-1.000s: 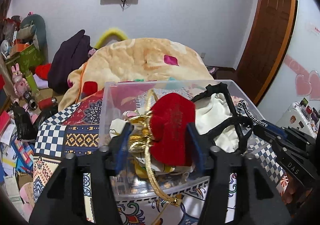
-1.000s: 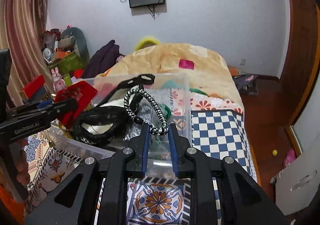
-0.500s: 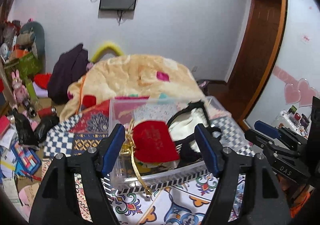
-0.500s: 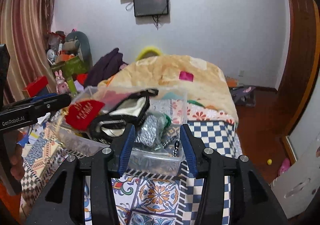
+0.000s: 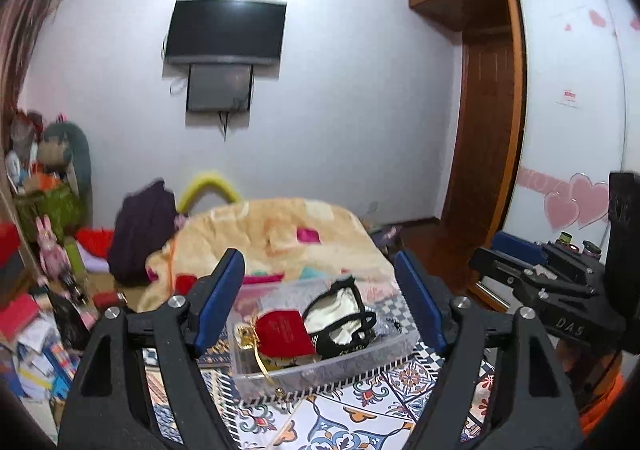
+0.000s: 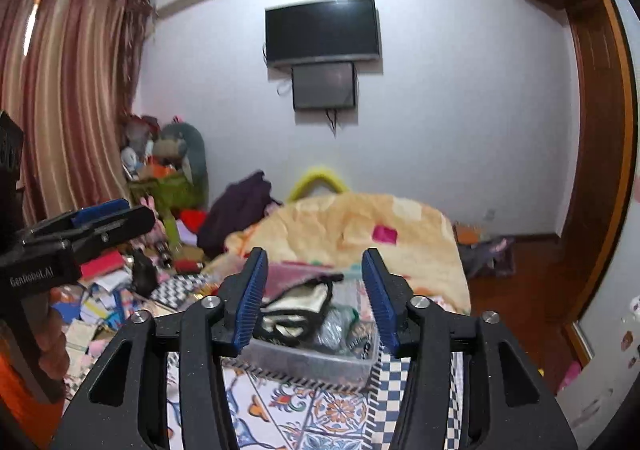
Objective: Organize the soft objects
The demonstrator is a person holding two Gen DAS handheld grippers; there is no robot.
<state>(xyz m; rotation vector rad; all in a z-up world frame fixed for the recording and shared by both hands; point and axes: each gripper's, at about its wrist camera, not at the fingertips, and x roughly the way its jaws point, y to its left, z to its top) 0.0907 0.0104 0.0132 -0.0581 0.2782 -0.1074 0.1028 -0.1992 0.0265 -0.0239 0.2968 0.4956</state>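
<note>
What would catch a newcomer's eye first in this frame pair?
Probably the clear plastic box on the patterned bedspread, stuffed with soft things, a red pouch on top. Framing it, the left hand-held gripper and the right hand-held gripper both stand wide open and empty. Behind lies a peach blanket, under a wall-mounted TV.

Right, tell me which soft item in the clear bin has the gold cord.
The red velvet pouch, at the bin's left end; its gold cord trails over the front wall. The cream bag beside it has black trim.
</note>
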